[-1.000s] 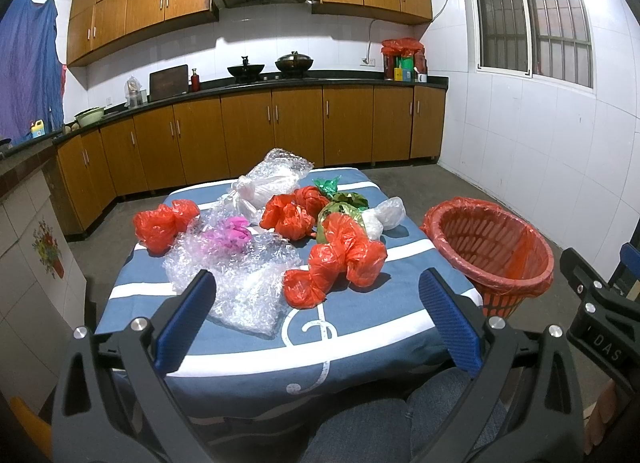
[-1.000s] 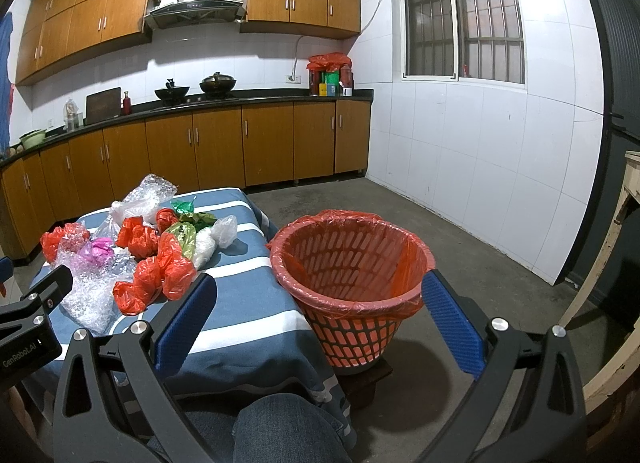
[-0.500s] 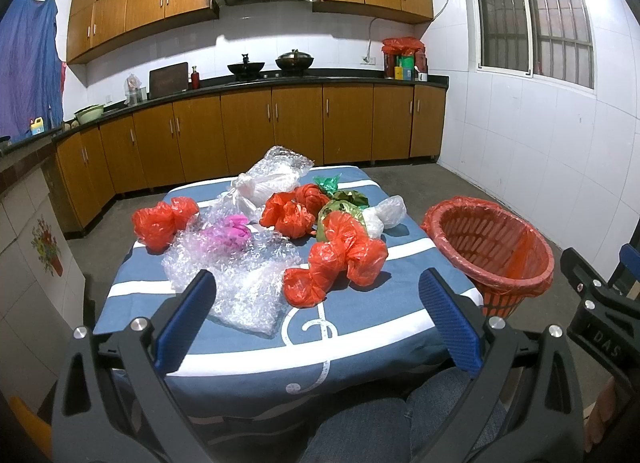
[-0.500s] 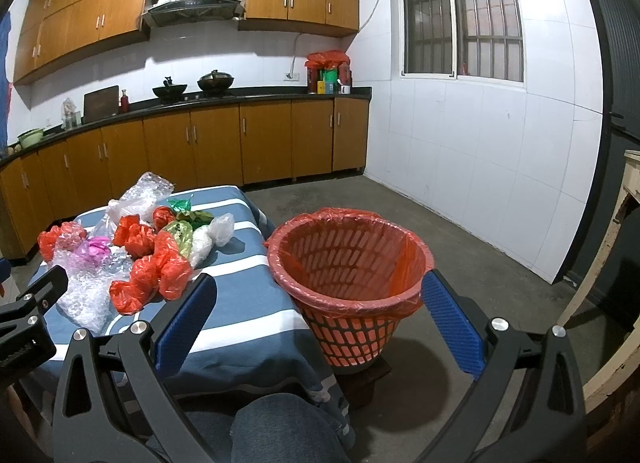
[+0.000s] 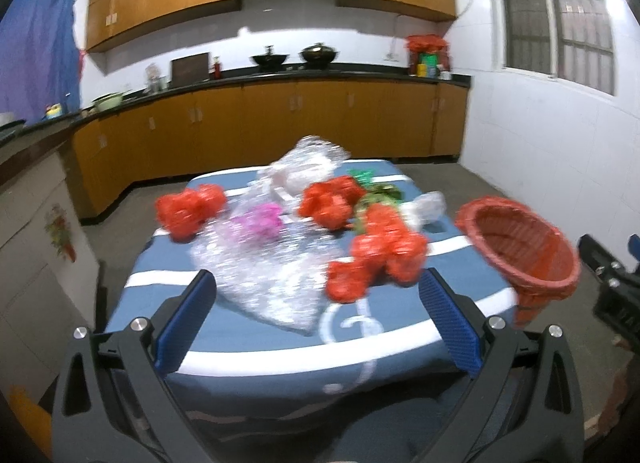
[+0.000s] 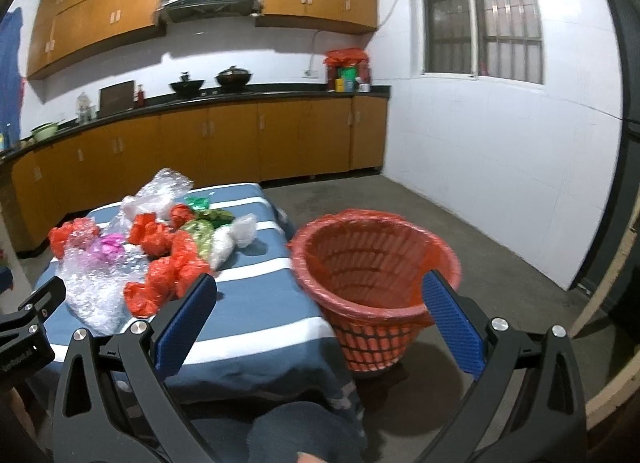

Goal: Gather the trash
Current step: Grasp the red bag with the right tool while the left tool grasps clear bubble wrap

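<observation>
Crumpled trash lies on a blue striped tablecloth: red plastic bags, a sheet of bubble wrap, a pink piece, green wrappers and a clear bag. A red lined basket stands off the table's right edge; it also shows in the right wrist view. My left gripper is open and empty above the table's near edge. My right gripper is open and empty, near the basket.
Wooden kitchen cabinets with a dark counter run along the back wall. A white tiled wall and bare concrete floor lie to the right. The person's knee is below the grippers.
Both grippers have swung, blurring the views. The left view has shifted so the table sits further right; the right view has turned left, bringing more of the table into sight.
</observation>
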Demonstrator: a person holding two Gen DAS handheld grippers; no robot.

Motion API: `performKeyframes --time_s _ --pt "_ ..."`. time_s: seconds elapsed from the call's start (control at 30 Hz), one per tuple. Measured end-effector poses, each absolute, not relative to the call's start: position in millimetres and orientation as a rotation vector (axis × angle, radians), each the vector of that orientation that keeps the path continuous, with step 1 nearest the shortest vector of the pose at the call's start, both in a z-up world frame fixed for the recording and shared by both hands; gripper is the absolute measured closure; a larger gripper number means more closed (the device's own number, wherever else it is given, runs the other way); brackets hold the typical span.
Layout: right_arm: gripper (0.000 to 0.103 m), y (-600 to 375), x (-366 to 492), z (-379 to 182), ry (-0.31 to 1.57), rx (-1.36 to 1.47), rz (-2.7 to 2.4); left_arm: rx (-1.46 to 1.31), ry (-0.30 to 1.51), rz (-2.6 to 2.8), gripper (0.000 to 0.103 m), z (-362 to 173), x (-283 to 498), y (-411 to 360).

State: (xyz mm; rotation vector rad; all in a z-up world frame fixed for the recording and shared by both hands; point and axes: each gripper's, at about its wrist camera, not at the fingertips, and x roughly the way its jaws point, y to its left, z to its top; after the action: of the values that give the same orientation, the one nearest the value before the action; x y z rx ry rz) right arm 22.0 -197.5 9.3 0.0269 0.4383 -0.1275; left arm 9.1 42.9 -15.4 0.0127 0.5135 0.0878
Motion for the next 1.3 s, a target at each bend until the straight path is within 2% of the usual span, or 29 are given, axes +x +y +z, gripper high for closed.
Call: performKeyframes --time_s 0.2,0.33,0.43,0.53,0.83,0.87,0.93,0.97,1.03,1.07,1.1,1.13,1.2,1.27,1.3 --pt "0.002 -169.3 58.8 -3.3 0.486 0.024 0.000 -0.041 0.559 0.212 0.004 -29.9 24.6 105.3" --pt "0.009 -144.6 84.9 -15.0 0.521 0.010 0.070 -0.047 0.562 0.265 0.004 -37.7 38.1 133.7" --pt "0.009 -129.5 103.5 -23.6 0.538 -0.003 0.100 -0.038 0.565 0.289 0.004 -46.0 56.2 148.1" --pt "0.016 -114.3 131.3 -35.9 0.574 -0.014 0.121 -0.033 0.578 0.292 0.008 -53.3 74.3 156.7" --pt "0.017 -107.8 192.5 -72.5 0.701 0.022 0.102 -0.047 0.615 0.259 0.016 -67.3 121.3 174.2" --pt "0.020 -108.1 195.3 -76.1 0.719 0.026 0.109 -0.046 0.621 0.256 0.017 -69.2 125.5 174.7" --pt "0.043 -107.9 199.0 -84.0 0.759 0.035 0.142 -0.049 0.640 0.241 0.020 -74.6 135.0 176.7" --pt "0.050 -107.4 198.8 -88.7 0.781 0.040 0.171 -0.050 0.652 0.234 0.023 -77.9 139.2 177.0" --pt "0.069 -107.0 194.3 -94.0 0.798 0.043 0.205 -0.051 0.673 0.220 0.027 -84.0 145.5 176.9" --pt "0.073 -105.4 195.2 -95.4 0.799 0.038 0.212 -0.049 0.688 0.209 0.031 -88.0 149.0 176.8" --pt "0.082 -105.1 193.1 -96.3 0.801 0.037 0.223 -0.048 0.698 0.202 0.033 -90.3 150.6 175.8" --pt "0.088 -104.9 190.9 -96.6 0.801 0.038 0.233 -0.046 0.710 0.194 0.039 -93.1 152.7 175.6" --pt "0.090 -105.5 185.9 -94.1 0.793 0.041 0.243 -0.051 0.730 0.176 0.051 -98.5 155.0 175.4" --pt "0.092 -106.7 181.8 -89.0 0.778 0.042 0.250 -0.073 0.739 0.151 0.074 -101.4 154.6 176.6" --pt "0.093 -106.7 181.4 -86.0 0.768 0.043 0.254 -0.083 0.740 0.143 0.079 -102.2 153.7 177.4"
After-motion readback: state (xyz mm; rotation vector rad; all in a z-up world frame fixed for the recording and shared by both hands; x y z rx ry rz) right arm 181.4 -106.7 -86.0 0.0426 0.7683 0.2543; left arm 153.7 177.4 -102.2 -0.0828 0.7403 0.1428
